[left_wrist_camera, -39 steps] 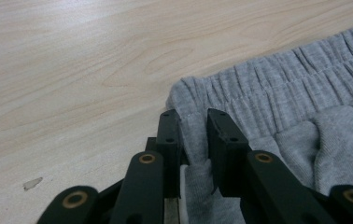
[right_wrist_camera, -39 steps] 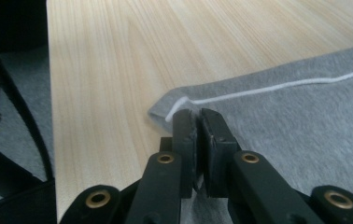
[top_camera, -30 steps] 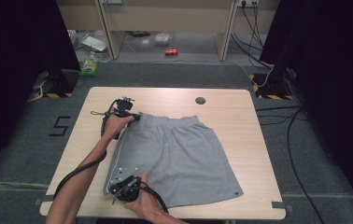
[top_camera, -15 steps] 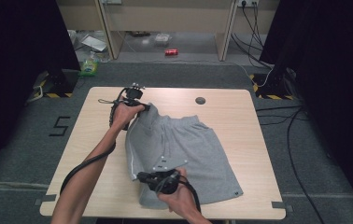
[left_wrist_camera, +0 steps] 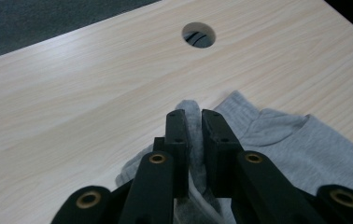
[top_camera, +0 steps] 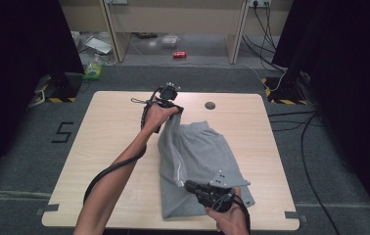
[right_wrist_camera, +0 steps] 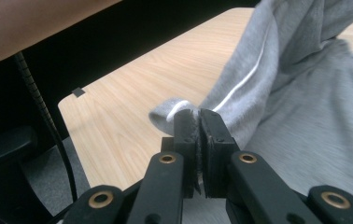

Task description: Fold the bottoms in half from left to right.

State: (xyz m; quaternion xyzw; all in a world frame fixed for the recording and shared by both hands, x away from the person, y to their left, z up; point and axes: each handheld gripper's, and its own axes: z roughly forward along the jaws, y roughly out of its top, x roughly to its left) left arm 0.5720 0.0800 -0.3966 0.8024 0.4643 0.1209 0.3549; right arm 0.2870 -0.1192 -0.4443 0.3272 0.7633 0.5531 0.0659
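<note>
Grey cotton shorts (top_camera: pixel 200 161) with a white side stripe lie half folded on the pale wooden surface (top_camera: pixel 109 142), one edge lifted off it. Left gripper (top_camera: pixel 169 100) has its jaws clamped on the waistband end near the round cable hole (top_camera: pixel 210 105), right gripper (top_camera: pixel 203 188) pinches the hem end at the near side, fabric draped between them

Beyond the far gripper, a round cable hole (top_camera: pixel 210 105) pierces the light wooden table (top_camera: pixel 109 142). Further off on the grey floor: a red can (top_camera: pixel 179 54), a green bottle (top_camera: pixel 93 69), and black cables (top_camera: pixel 315 161) off to the right of both grippers.
</note>
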